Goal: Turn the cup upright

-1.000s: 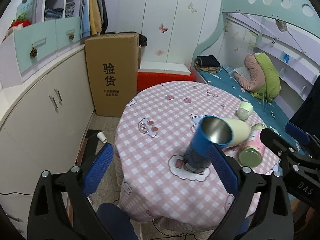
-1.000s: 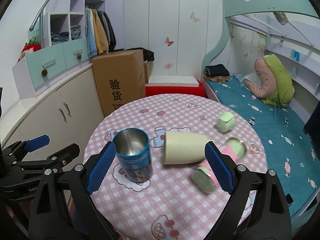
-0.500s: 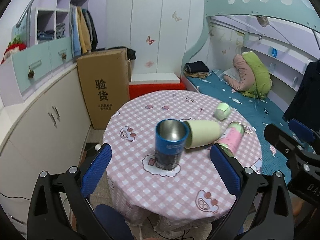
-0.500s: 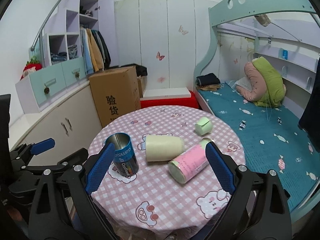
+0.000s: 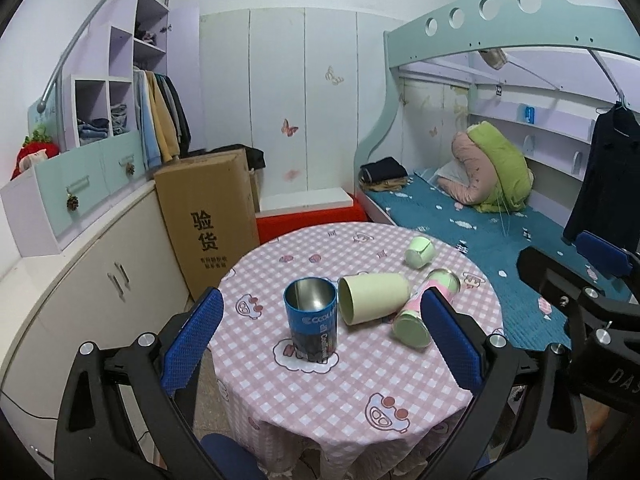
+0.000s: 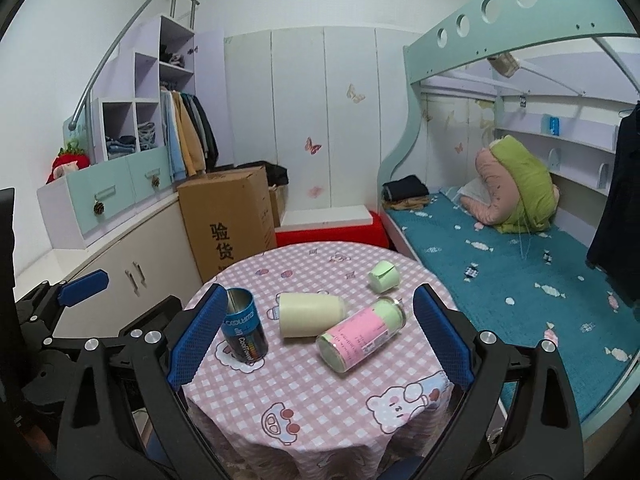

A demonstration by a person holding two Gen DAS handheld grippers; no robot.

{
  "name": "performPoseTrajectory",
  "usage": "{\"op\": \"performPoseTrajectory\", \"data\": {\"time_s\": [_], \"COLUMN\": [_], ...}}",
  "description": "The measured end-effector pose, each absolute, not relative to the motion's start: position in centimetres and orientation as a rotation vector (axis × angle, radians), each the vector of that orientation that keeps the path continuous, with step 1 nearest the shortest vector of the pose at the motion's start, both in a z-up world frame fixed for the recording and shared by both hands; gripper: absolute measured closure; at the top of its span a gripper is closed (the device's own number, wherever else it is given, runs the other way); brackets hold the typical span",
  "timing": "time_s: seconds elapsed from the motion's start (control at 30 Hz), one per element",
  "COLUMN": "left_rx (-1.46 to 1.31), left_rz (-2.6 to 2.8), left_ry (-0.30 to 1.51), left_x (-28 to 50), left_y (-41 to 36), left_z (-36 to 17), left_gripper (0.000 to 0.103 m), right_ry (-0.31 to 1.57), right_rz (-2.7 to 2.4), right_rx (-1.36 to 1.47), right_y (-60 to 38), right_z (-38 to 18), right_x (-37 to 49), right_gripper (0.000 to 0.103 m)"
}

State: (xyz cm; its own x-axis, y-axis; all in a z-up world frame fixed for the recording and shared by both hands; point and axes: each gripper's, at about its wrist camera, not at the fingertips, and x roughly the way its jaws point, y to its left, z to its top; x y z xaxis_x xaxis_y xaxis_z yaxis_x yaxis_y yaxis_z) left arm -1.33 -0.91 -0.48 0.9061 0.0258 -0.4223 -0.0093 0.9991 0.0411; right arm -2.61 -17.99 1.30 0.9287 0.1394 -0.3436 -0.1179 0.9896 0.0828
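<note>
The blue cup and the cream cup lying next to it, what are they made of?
The blue cup looks like metal: its inside is shiny silver and reflective, and the outside has a glossy blue printed wrap. The cream cup lying on its side has a dull, matte surface with no shine, so it may be plastic or paper; the pictures cannot settle which.

Even, soft indoor light on both my wrist feeds; sharp centres, heavy fisheye at the rims.

I see black vignette corners, and the bed frame (image 5: 500, 36) bows at 1 o'clock. A small glare sits inside the blue cup (image 5: 311, 298). Shadows on the tablecloth (image 6: 320, 380) are faint, and nothing is blurred.
</note>
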Motion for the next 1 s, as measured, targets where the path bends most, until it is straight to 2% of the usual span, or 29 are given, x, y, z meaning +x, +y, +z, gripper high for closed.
{"op": "performPoseTrajectory", "data": {"time_s": [1.0], "left_rx": [-0.004], "left_rz": [0.032], "left_ry": [0.426], "left_x": [-0.66], "left_y": [0.04], "left_z": [-0.35], "left_gripper": [0.008], "right_ry": [0.359], "right_rz": [0.129], "right_rx": [0.059], "right_y": [-18.26], "right_z": [1.21], "right_x": [-2.56], "right_gripper": [0.008]}}
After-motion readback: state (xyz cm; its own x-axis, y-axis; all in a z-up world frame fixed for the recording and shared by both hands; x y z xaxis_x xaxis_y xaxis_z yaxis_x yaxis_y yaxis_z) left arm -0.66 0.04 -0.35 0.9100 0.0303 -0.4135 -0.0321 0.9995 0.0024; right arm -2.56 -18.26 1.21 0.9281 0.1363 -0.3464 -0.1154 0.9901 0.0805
